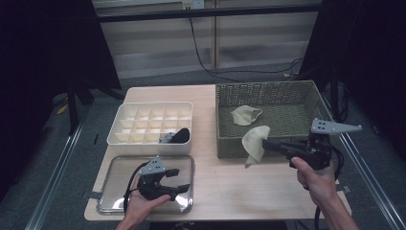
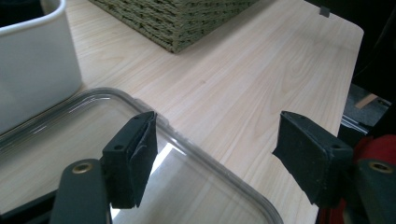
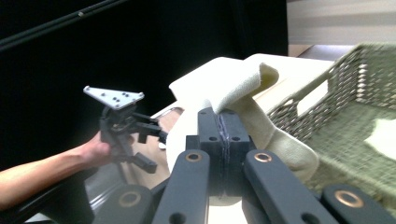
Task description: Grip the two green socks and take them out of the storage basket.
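Note:
A beige sock-like cloth [image 1: 254,142] [image 3: 224,84] hangs from my right gripper [image 1: 265,142] [image 3: 224,119], which is shut on it just above the front rim of the woven basket [image 1: 268,87] [image 3: 327,88]. A second beige cloth [image 1: 245,115] [image 3: 383,135] lies inside the basket. At the front left, my left gripper [image 1: 179,179] [image 2: 217,140] is open with nothing between its jaws. It hovers over a clear plastic lid [image 1: 115,167] [image 2: 210,196] and points right.
A white compartment box [image 1: 148,143] [image 2: 32,70] stands behind the lid, with dark items [image 1: 179,136] in its front right cell. Bare wooden tabletop [image 1: 225,182] lies between the lid and the basket. Black frame poles and cables stand behind the table.

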